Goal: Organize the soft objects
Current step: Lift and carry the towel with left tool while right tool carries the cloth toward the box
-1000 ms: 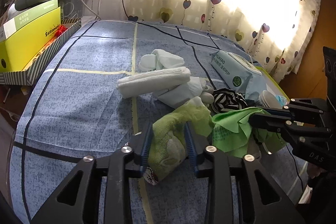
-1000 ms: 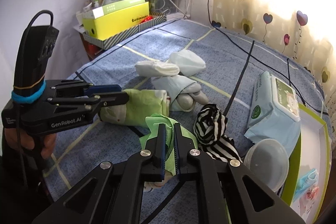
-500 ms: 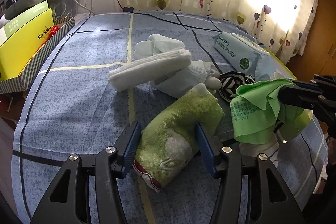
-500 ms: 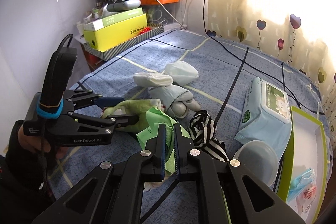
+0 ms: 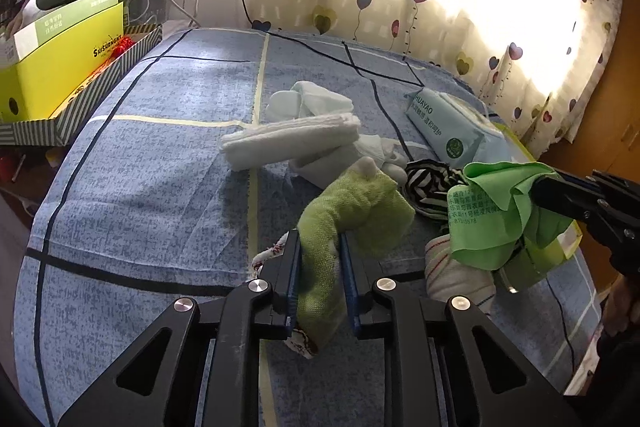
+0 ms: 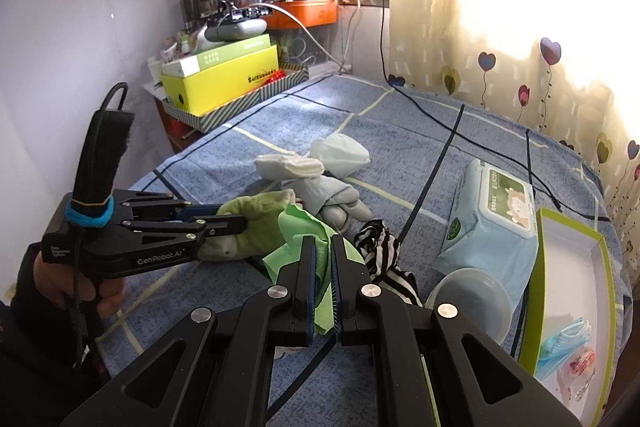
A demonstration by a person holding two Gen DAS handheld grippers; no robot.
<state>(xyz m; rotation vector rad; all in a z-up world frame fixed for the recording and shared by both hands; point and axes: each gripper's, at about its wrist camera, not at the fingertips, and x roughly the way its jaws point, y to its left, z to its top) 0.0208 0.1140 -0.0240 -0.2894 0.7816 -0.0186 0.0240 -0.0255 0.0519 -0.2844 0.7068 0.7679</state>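
Note:
On the blue bedspread [image 5: 160, 155], my left gripper [image 5: 319, 243] has its jaws closing on a light green terry towel [image 5: 360, 211], and the pads press its near end. The same gripper [image 6: 236, 223] shows from the side in the right wrist view, with the towel [image 6: 256, 227] in it. My right gripper [image 6: 323, 243] is shut on a thin bright green cloth [image 6: 296, 227] and holds it up just right of the towel [image 5: 492, 223]. Behind them lie a folded white towel [image 5: 288, 139], white socks [image 5: 308, 101] and a black-and-white striped cloth [image 5: 432, 183].
A pack of wet wipes [image 6: 496, 215] and a clear plastic lid [image 6: 468, 291] lie on the right, beside a green-edged box [image 6: 568, 267] holding masks. A yellow box [image 5: 60, 67] in a striped tray stands off the bed's left edge. A white striped sock [image 5: 452, 275] sits under the green cloth.
My left jaws spread wide around the green towel, then closed tight on its near end. The right gripper rose a little with the bright green cloth.

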